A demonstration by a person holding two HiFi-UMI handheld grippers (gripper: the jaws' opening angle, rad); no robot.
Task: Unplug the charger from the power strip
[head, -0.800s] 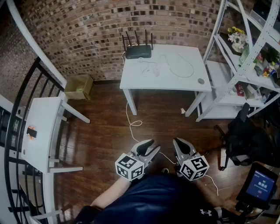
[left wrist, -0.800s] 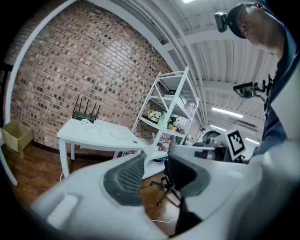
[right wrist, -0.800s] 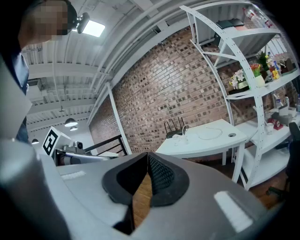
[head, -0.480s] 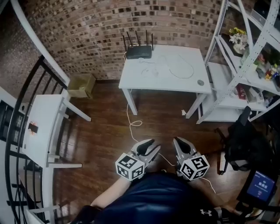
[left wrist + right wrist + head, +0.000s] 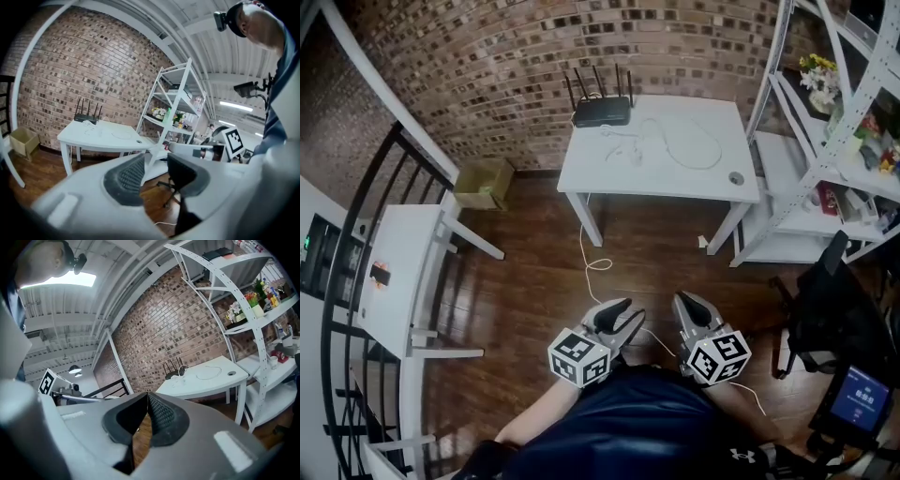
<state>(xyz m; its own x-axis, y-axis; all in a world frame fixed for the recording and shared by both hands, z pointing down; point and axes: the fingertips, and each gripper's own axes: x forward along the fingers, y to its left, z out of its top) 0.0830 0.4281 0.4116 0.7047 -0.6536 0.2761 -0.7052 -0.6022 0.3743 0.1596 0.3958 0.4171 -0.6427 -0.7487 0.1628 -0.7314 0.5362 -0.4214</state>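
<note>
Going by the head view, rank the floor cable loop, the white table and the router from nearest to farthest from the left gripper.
From the left gripper:
1. Cable loop, on the floor just ahead of it.
2. Table, beyond the loop, against the brick wall.
3. Router, at the table's far edge by the wall.

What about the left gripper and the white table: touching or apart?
Apart. The head view shows the left gripper near the person, with a stretch of wood floor between it and the white table.

White table (image 5: 675, 180), black router (image 5: 602, 111), red-brown brick wall (image 5: 487, 75)
</note>
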